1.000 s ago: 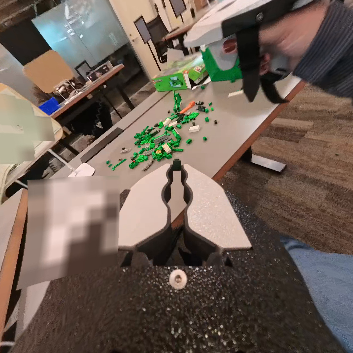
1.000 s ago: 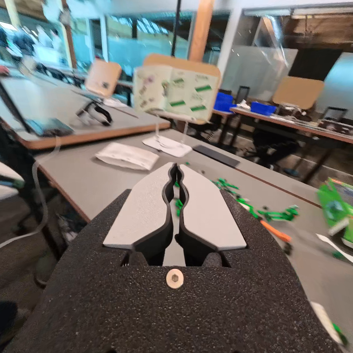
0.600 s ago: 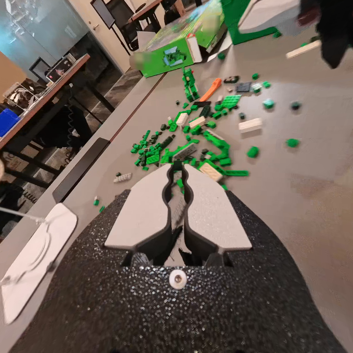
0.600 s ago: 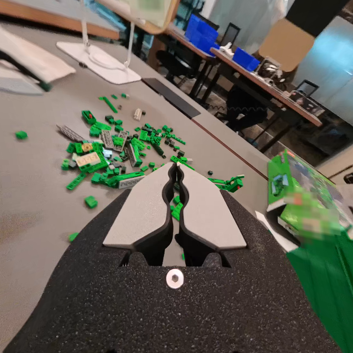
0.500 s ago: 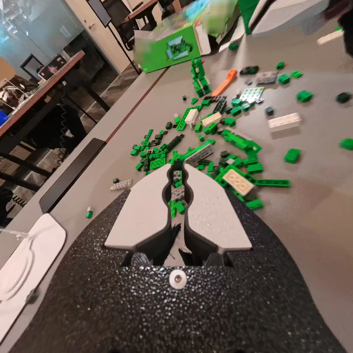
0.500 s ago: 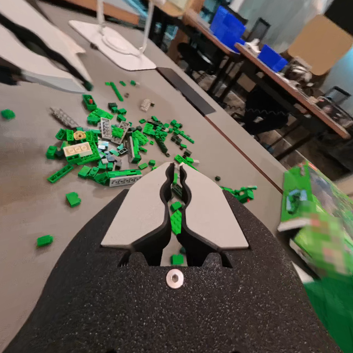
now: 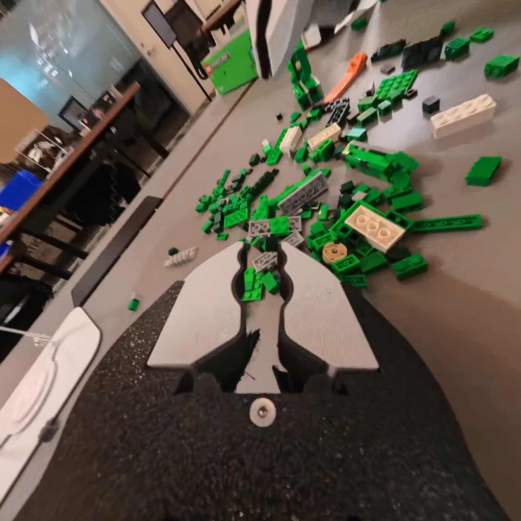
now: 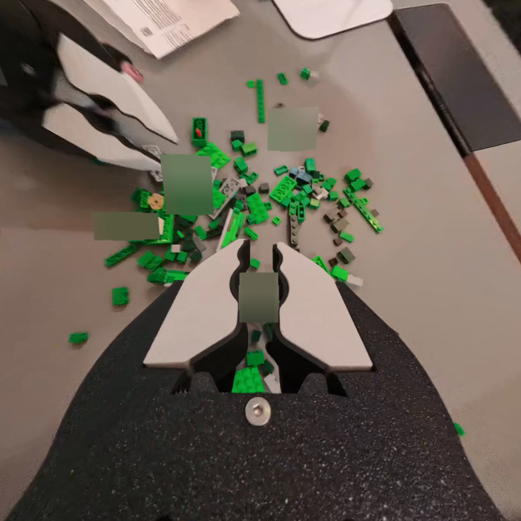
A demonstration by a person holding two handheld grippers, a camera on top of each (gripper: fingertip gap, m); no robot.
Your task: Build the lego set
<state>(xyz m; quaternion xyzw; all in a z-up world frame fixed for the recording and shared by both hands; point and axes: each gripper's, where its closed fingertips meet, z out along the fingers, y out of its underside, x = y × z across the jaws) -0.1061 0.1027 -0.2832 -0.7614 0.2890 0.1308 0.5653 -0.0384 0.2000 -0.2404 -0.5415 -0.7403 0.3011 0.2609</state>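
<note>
A pile of loose lego pieces (image 7: 304,214), mostly green with some grey and white, lies on the grey table (image 7: 437,352). My left gripper (image 7: 263,245) hovers low at the pile's near edge, jaws a little apart. A small dark green piece (image 7: 271,243) sits at its tips against the right finger. My right gripper (image 8: 261,246) looks down on the same pile (image 8: 253,197), jaws slightly apart and empty. The left gripper also shows in the right wrist view (image 8: 167,152), at the pile's upper left. The right gripper (image 7: 270,74) shows at the top of the left wrist view.
A partly built green model (image 7: 304,76) and an orange separator tool (image 7: 346,79) lie beyond the pile, with a green box (image 7: 231,70) behind. A paper sheet (image 8: 174,25), a white stand base (image 8: 332,17) and a black strip (image 8: 462,70) lie at the far side. Left tips to right tips: about 12 cm. The partly built green model (image 7: 304,76) sits 20 cm or so from the ends of my right fingers.
Both grippers swung in and came down close over the pile. Both jaws opened a little from nearly shut. The left gripper's gap is now wider than the dark piece it pinched.
</note>
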